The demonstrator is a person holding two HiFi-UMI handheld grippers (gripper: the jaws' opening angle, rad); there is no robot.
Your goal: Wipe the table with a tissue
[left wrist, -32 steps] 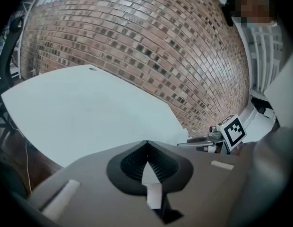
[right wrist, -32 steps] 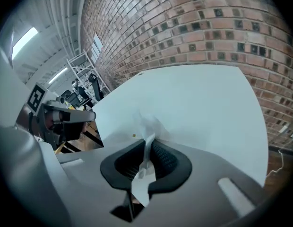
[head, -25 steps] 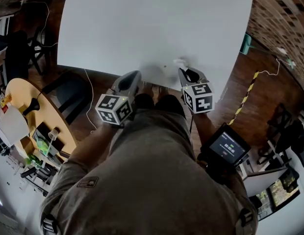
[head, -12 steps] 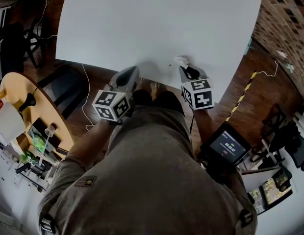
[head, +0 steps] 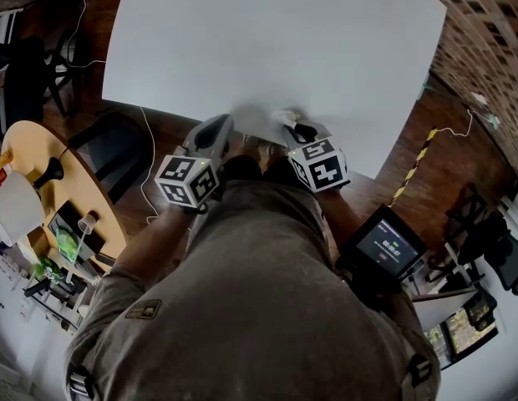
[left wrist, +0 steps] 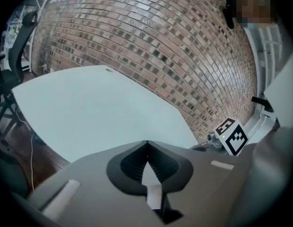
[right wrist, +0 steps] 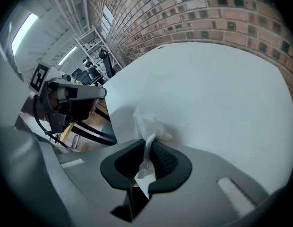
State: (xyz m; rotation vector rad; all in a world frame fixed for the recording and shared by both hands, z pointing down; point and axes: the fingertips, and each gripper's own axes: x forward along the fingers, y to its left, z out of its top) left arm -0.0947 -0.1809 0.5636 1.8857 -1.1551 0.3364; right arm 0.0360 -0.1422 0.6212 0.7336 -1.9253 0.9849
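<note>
We see a white, crumpled tissue (right wrist: 145, 124) pinched between the jaws of the right gripper (right wrist: 147, 145), its loose end puffing out ahead of them. It sits low over the plain white table (right wrist: 222, 93), close to the near edge.

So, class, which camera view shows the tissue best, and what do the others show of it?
The right gripper view: the tissue is large there, pinched between the right gripper's jaws, its crumpled end against the table. The head view shows only a small white scrap; the left gripper view shows none.
</note>
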